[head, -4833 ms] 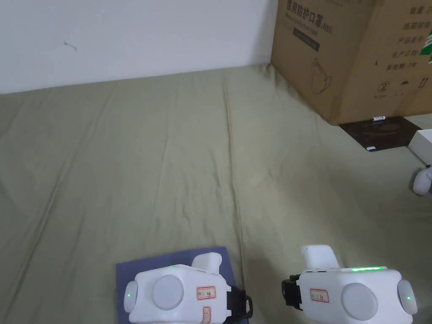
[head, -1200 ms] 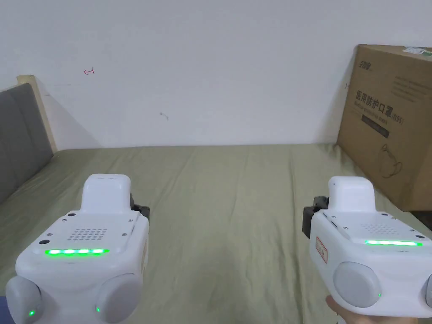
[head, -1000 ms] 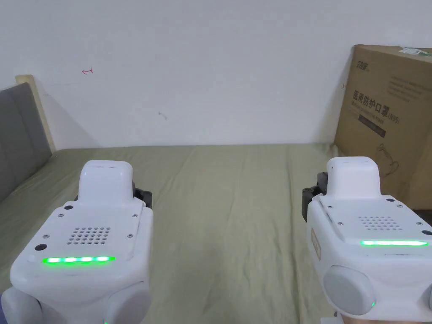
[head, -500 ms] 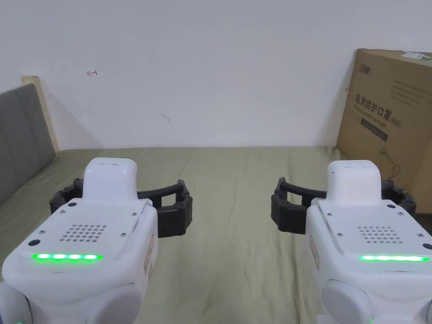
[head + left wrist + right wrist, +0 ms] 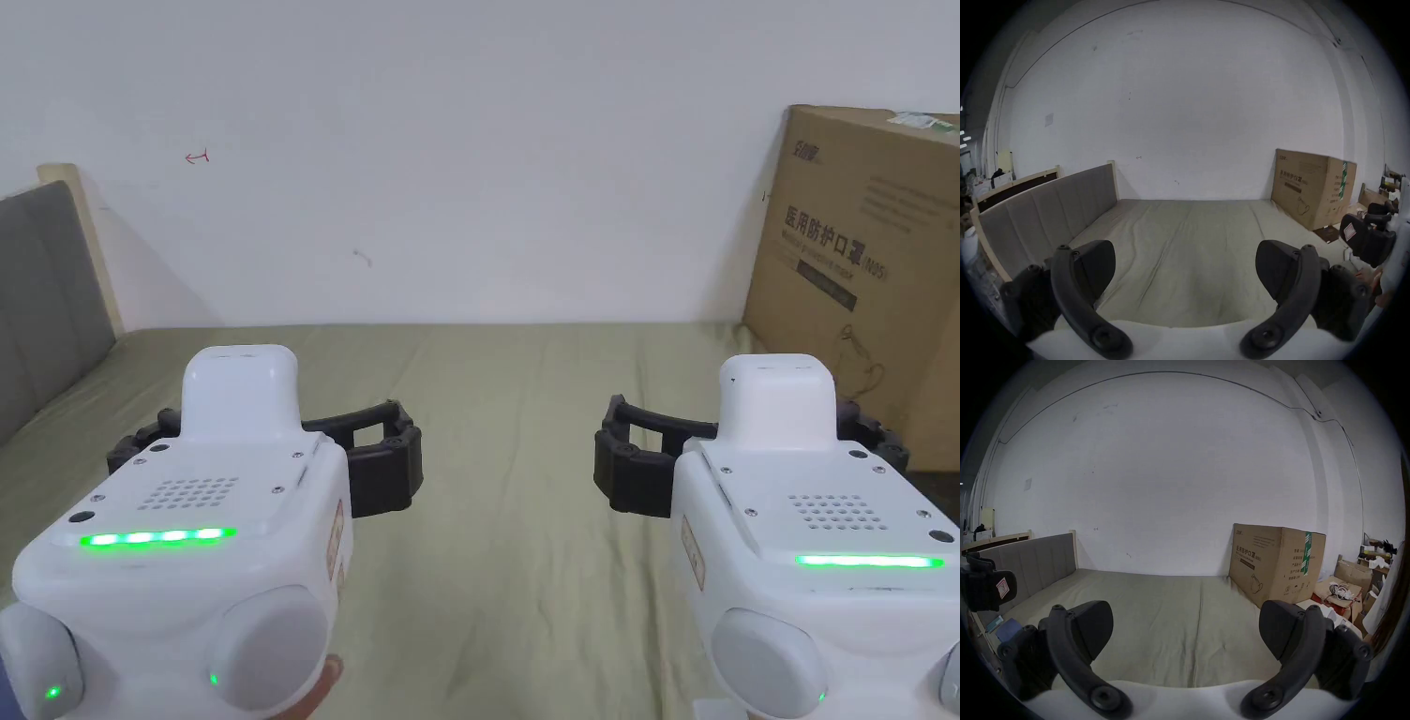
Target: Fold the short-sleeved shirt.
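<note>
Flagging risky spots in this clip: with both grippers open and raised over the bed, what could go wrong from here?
1. Both the left gripper and right gripper hold nothing above the bare sheet; a blue folded cloth lies low at the bed's near left edge, so a reach may start blind.
2. The box stands close beside the right gripper; a wide swing could hit it.

The right gripper (image 5: 1185,630) is held above the olive sheet (image 5: 1167,603) of the bed, its jaws spread wide with nothing between them. A cardboard box (image 5: 1274,567) is seen at the bed's far right corner, a grey headboard (image 5: 1033,564) along its left edge, and the left gripper (image 5: 986,589) at the left.
</note>
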